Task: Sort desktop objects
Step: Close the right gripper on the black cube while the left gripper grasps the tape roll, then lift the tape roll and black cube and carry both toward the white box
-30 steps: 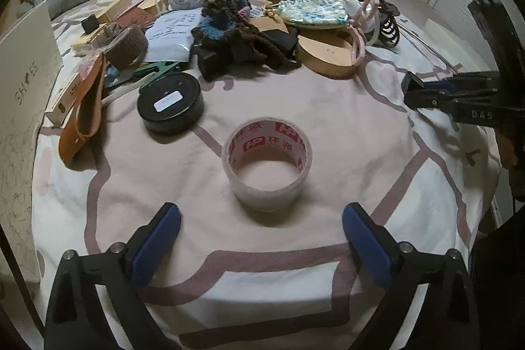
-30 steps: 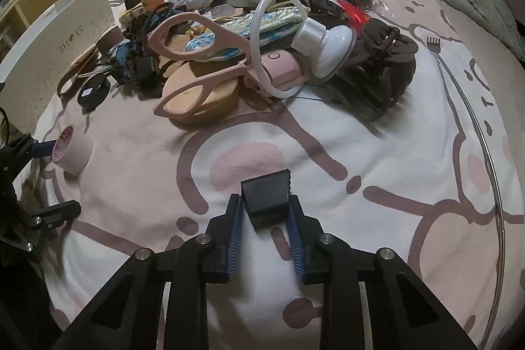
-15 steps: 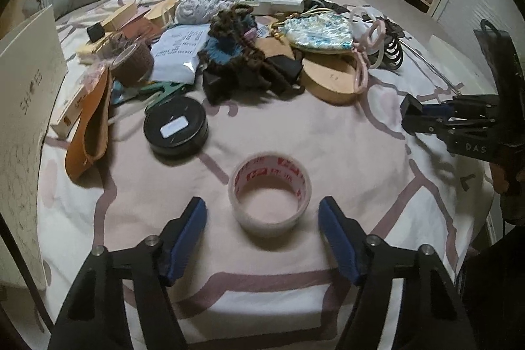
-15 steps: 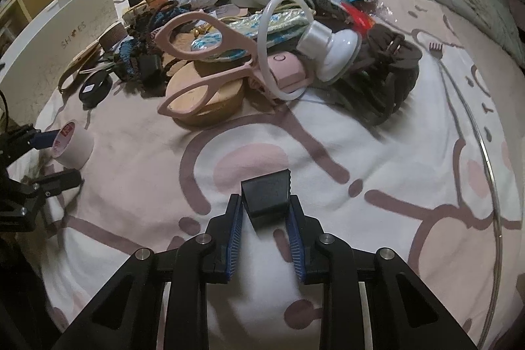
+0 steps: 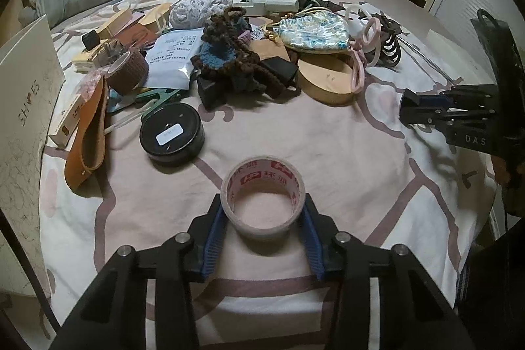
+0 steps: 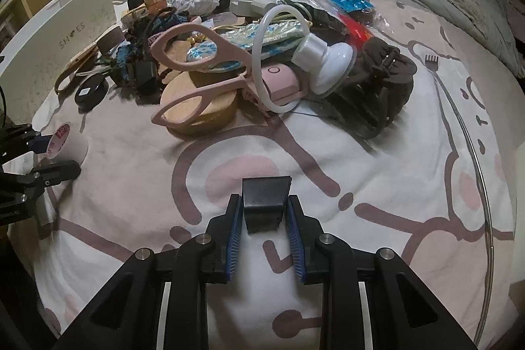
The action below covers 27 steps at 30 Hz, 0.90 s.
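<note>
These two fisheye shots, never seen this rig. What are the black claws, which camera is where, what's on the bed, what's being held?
There is no robot arm: a person holds a two-finger gripper in each hand, and each gripper carries a camera looking forward along its jaws.

The left wrist view shows the left gripper. Its jaws have just been closing and now press on the roll of tape lying on the patterned bedsheet.

The right wrist view shows the right gripper, closed on a small black block. Each gripper also appears at the edge of the other's picture.

Behind lies a heap to be sorted: pink scissors, a round black tin, a wooden disc, a floral pouch, and a white box at the left.
</note>
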### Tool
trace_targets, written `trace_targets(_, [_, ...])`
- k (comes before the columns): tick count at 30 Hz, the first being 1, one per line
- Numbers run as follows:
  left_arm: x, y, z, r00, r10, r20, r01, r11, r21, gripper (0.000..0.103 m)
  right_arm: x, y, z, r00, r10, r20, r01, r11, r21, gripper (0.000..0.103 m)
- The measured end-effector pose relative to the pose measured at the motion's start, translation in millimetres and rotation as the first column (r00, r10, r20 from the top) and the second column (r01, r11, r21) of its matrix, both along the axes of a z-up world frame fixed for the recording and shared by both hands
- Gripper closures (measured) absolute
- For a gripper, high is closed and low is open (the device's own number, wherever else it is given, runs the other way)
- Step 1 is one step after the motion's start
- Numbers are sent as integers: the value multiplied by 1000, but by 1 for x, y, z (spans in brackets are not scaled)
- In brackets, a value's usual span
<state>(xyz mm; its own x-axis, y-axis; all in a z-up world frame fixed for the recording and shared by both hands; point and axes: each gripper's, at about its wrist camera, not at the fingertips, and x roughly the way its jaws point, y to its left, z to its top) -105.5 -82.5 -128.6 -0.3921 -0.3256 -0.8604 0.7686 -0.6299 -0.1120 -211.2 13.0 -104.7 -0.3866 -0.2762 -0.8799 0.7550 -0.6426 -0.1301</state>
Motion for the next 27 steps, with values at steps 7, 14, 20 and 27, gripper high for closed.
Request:
trace_targets(7, [4, -3, 5, 1000, 22, -6, -22, 1000, -12, 59, 2, -2, 2, 1000, 8, -10, -8, 1000, -6, 75])
trace_targets(14, [6, -7, 14, 999, 35, -23, -36, 999, -31, 59, 6, -6, 7, 998, 43, -41, -44, 999, -8, 75])
trace_targets(20, [6, -11, 28, 998, 38, -45, -41, 997, -69, 59, 4, -11, 26, 996, 41, -77, -45, 998, -54, 75])
trace_targets(27, [7, -22, 51, 994, 68, -83, -77, 991, -113, 59, -2, -12, 47, 994, 7, -109, -19, 994, -107, 75])
